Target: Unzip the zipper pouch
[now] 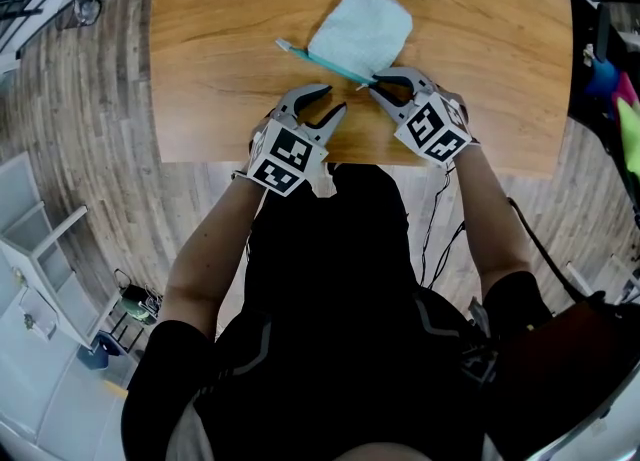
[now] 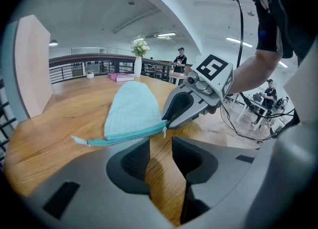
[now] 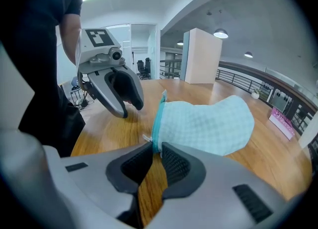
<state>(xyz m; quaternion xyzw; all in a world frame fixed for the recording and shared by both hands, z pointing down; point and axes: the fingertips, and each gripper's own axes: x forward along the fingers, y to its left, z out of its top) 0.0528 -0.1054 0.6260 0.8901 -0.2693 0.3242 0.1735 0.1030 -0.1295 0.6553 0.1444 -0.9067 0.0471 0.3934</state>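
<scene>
A light-blue zipper pouch (image 1: pixel 362 31) (image 2: pixel 133 109) (image 3: pixel 208 123) lies flat on the wooden table (image 1: pixel 220 39). Its teal zipper (image 1: pixel 320 61) (image 2: pixel 124 137) (image 3: pixel 158 118) runs along the edge nearest me. My right gripper (image 1: pixel 372 85) (image 3: pixel 156 149) (image 2: pixel 169 118) is shut on the right end of that zipper, and the small pull (image 2: pixel 164 131) hangs just by its tips. My left gripper (image 1: pixel 333 99) (image 2: pixel 160 148) (image 3: pixel 130 110) stands open just short of the zipper's middle. Only bare wood shows between its fingers.
The table's near edge (image 1: pixel 250 154) runs just under both grippers. At the far side stand a vase of flowers (image 2: pixel 137 64) and a pink book (image 2: pixel 120 77). Cables (image 1: pixel 440 239) hang by my right arm. People stand in the background (image 2: pixel 180 60).
</scene>
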